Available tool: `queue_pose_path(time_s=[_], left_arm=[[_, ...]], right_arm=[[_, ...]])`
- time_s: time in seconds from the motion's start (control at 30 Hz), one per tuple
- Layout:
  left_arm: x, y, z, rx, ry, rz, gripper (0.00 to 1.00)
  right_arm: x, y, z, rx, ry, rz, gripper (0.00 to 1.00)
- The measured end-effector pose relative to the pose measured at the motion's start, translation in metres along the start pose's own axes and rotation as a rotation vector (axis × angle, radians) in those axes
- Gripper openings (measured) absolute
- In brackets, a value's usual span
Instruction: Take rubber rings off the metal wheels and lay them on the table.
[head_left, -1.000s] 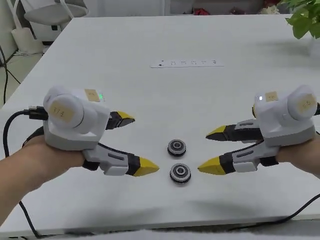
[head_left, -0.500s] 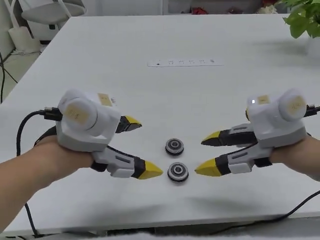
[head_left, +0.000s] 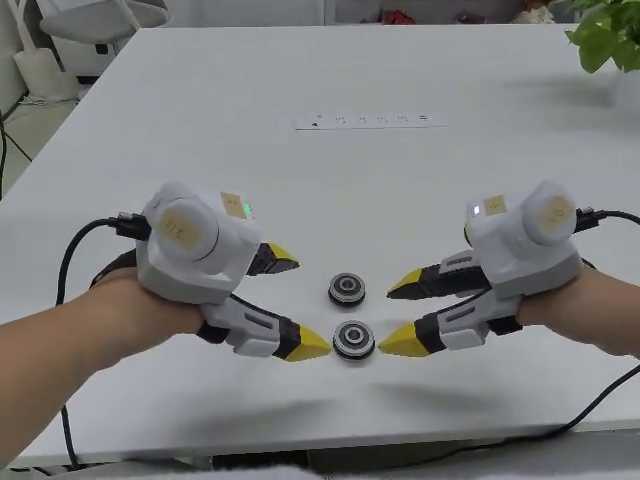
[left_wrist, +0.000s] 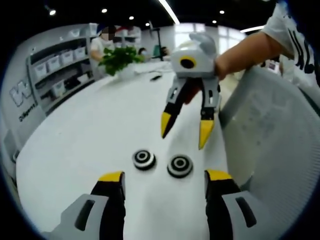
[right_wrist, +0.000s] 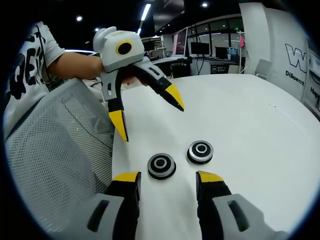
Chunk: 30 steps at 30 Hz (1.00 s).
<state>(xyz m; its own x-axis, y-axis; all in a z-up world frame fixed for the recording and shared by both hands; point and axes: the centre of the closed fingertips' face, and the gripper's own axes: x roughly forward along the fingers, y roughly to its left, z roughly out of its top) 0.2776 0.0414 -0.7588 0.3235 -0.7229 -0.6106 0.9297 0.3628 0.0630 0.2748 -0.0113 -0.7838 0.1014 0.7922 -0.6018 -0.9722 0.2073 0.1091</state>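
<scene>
While both tongs stand spread wide with nothing in their grip, two small round metal wheels lie flat on the white surface (head_left: 420, 190) between them. Each wheel wears a black rubber ring (right_wrist: 150, 167) around its rim. The near wheel (head_left: 353, 340) sits just beside the far wheel (head_left: 347, 289), the two apart by a narrow gap. The left tongs (head_left: 300, 303) come in from the left and the right tongs (head_left: 389, 317) from the right, yellow tips facing across the wheels. The lower tip of each lies just beside the near wheel, one on either side; whether either touches it I cannot tell. The upper tips flank the far wheel, a little further off.

In the left gripper view both wheels lie just ahead of its own open jaws, and the right tongs point down at them from beyond; the right gripper view shows the same, mirrored. A black cable (head_left: 78, 248) trails from the left tongs and another black cable (head_left: 600, 405) from the right. Well beyond the wheels lies a flat white power strip (head_left: 370, 122); a green leafy plant (head_left: 605, 35) stands at the far right corner and a white chair (head_left: 100, 20) past the far left one. A grey mesh chair back (right_wrist: 55, 150) rises at the surface's near edge.
</scene>
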Motion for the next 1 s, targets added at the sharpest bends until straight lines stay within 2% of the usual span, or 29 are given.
queue_pose_path(time_s=[0.27,0.77,1.0], left_arm=[[0.011,0.0,-0.004,0.003,0.013,-0.029,0.62],[0.026,-0.014,-0.007,-0.002,0.033,-0.098,0.51],[0.032,-0.02,-0.005,0.001,0.03,-0.124,0.41]], right_arm=[[0.01,0.001,-0.004,-0.008,0.024,0.025,0.39],[0.021,0.007,-0.013,-0.011,0.05,0.054,0.35],[0.022,0.006,-0.016,0.006,0.049,0.055,0.34]])
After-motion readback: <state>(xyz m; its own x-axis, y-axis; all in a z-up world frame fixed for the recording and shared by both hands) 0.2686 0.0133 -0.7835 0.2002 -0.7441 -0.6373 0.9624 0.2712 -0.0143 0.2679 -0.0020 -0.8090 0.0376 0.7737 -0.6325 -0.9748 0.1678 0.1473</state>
